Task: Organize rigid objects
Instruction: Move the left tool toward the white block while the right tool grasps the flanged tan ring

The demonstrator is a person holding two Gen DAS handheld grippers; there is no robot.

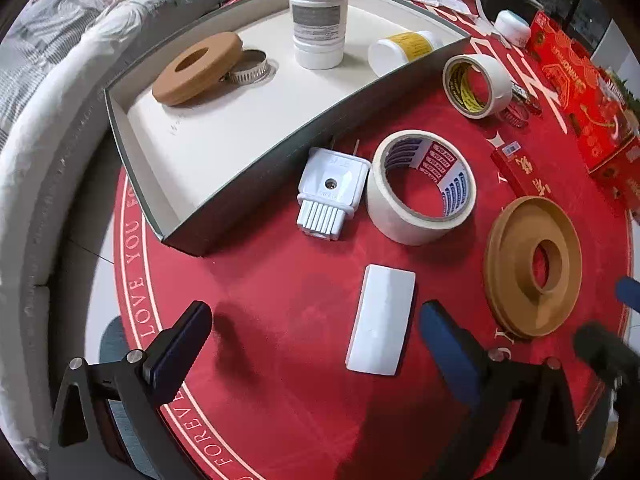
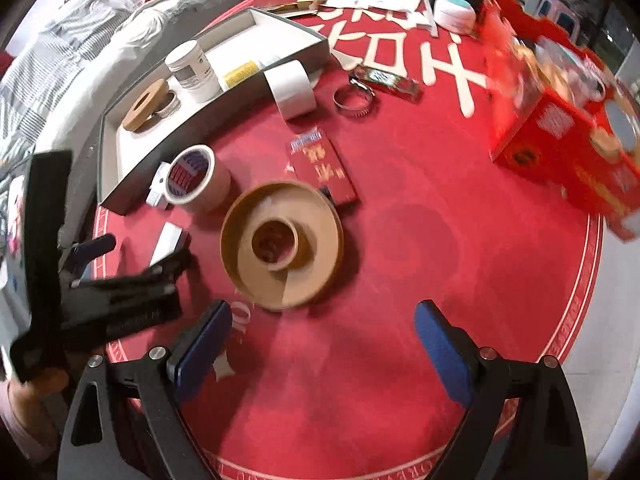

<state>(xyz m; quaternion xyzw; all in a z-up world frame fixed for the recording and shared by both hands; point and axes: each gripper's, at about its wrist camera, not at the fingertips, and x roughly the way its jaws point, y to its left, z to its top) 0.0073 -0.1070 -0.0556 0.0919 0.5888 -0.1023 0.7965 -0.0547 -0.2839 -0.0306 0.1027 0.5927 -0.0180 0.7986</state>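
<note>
A grey box with a white floor holds a brown ring, a metal hose clamp, a white jar and a lying yellow-labelled bottle. On the red cloth lie a white plug, a masking tape roll, a second tape roll, a white flat block and a brown disc. My left gripper is open and empty, just left of the white block. My right gripper is open and empty, just in front of the brown disc.
A red packet, a loose hose clamp and a red carton lie on the cloth. A small white cream jar and papers stand at the back. A sofa with bedding is at the left.
</note>
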